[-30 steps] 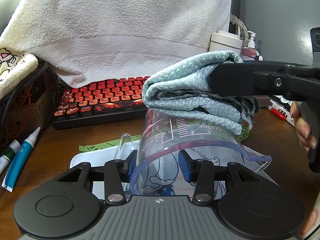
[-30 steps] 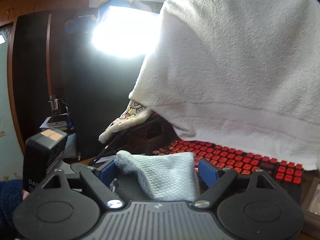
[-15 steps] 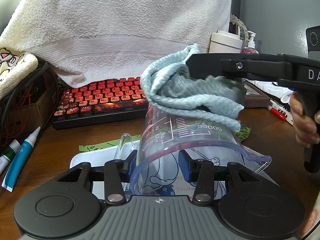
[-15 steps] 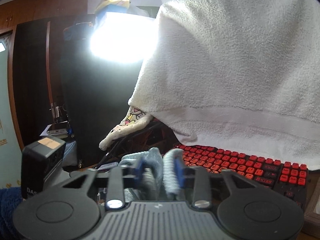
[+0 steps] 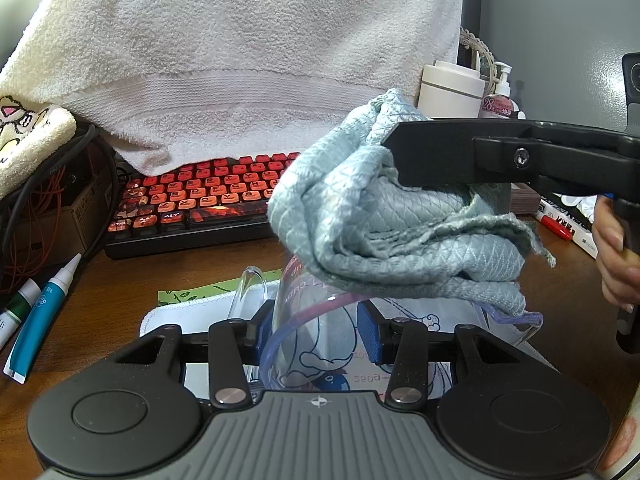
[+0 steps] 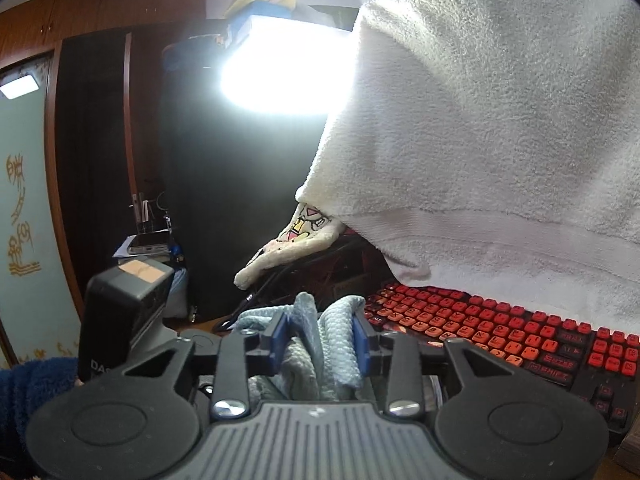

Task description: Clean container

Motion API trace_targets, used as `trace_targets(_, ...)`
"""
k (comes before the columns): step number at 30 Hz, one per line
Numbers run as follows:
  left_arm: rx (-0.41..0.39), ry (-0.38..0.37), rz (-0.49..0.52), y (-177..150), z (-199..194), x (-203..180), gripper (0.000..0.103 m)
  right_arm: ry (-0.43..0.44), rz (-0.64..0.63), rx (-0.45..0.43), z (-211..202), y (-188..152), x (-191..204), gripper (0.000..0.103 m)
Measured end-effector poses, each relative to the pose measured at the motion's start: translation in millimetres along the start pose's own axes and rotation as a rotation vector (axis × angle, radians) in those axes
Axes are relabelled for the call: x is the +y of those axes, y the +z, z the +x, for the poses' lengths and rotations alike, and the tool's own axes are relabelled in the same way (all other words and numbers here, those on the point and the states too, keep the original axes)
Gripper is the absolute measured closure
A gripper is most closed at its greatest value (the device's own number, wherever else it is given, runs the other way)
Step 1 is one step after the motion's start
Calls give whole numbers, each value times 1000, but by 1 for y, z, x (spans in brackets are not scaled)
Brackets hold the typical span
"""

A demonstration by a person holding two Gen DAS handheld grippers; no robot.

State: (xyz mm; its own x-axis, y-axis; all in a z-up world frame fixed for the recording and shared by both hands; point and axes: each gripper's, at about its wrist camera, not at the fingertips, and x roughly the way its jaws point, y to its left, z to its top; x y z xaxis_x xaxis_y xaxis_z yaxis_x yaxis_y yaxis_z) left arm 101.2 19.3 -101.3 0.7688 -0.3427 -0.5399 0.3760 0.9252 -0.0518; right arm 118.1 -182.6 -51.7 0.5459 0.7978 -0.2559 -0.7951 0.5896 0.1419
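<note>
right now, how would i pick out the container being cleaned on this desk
Find the red-lit keyboard; in front of it lies a white mat. The measuring jug stands over it in the left gripper: the only clear plastic thing there, printed with scale marks, spouted.

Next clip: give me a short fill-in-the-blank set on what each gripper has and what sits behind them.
1. The left gripper is clamped on the wall of a clear measuring ____.
2. The right gripper has a bunched light blue ____ between its pads.
3. The keyboard behind has ____ keys.

Missing words: jug; cloth; red
</note>
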Motion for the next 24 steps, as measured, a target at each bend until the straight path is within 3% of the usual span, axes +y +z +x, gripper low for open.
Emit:
trace_targets(3,0,0,0,0,0,-1,60,16,6,2,1,-1,0,61)
trace_targets(11,0,1,-1,0,1,0,59,10,9,-9,2,-6,3,59)
trace_targets(16,0,0,-3,0,1,1,59,37,-31,-6,2,-8,10,47)
trace_targets(24,0,2,-2,0,0,1,59,-25,-86,-1,3,-6,13,73)
